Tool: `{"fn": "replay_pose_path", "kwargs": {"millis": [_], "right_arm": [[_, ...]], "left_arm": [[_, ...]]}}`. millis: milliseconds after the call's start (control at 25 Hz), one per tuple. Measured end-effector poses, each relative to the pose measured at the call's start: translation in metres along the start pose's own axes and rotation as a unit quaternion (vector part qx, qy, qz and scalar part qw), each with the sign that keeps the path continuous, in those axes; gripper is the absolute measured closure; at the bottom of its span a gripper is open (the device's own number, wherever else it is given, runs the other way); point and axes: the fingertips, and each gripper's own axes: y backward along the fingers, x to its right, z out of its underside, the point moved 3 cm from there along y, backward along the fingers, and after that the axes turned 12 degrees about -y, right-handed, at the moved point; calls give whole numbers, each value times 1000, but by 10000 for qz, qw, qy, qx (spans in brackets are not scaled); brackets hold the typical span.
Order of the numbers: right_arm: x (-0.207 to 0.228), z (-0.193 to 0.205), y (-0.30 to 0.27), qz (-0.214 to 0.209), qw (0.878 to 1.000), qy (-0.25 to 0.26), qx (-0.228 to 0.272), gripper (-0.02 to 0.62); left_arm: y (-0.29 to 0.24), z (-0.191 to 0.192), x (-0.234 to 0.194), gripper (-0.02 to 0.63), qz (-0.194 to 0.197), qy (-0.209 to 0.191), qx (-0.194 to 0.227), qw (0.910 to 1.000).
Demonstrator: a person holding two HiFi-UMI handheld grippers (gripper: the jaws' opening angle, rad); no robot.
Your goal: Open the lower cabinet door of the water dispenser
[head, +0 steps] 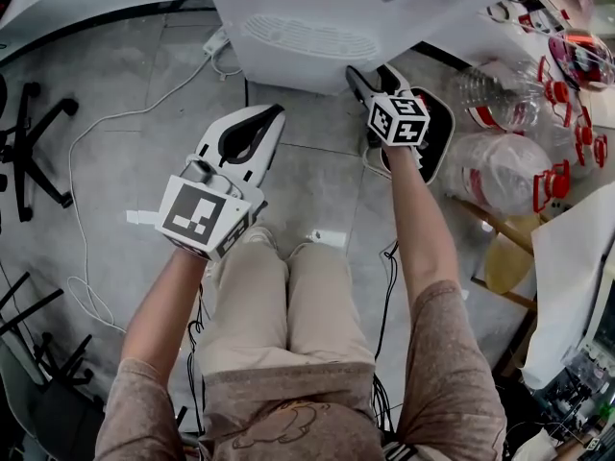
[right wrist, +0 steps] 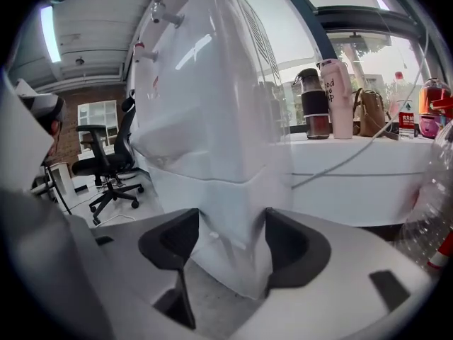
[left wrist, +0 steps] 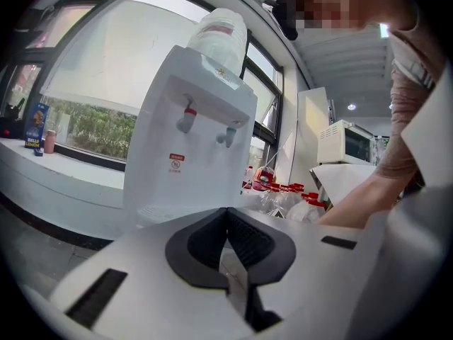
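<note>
Water dispenser (head: 307, 36) stands on the floor straight ahead. The right gripper (right wrist: 230, 243) is nearer, its jaws wide and empty, framing the cabinet's upright corner; the lower cabinet door (right wrist: 185, 197) lies just left of that corner. The left gripper (left wrist: 228, 214) hangs farther back, its jaws together on nothing.

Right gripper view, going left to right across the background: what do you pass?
An office chair, the water dispenser, a dark bottle, a pink bottle, a brown bag.
</note>
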Motion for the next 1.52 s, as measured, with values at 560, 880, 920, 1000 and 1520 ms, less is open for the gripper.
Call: {"fn": "replay_pose_path", "kwargs": {"millis": [560, 880, 920, 1000, 1520], "right_arm": [[-5, 0, 2, 364, 9980, -488, -146, 330], [-19, 14, 21, 388, 9963, -764, -61, 341], [-22, 16, 23, 407, 9961, -773, -102, 343], [-27, 21, 29, 444, 9959, -768, -199, 344], [-97, 74, 80, 337, 9899, -841, -1090, 367]], "left_arm": [[18, -10, -5, 589, 5, 325, -40, 9995], [25, -19, -11, 589, -131, 213, -52, 9997], [26, -20, -11, 589, -159, 248, -55, 9996], [30, -24, -11, 589, -186, 326, -67, 9993], [82, -51, -8, 589, -419, 574, -379, 9968]]}}
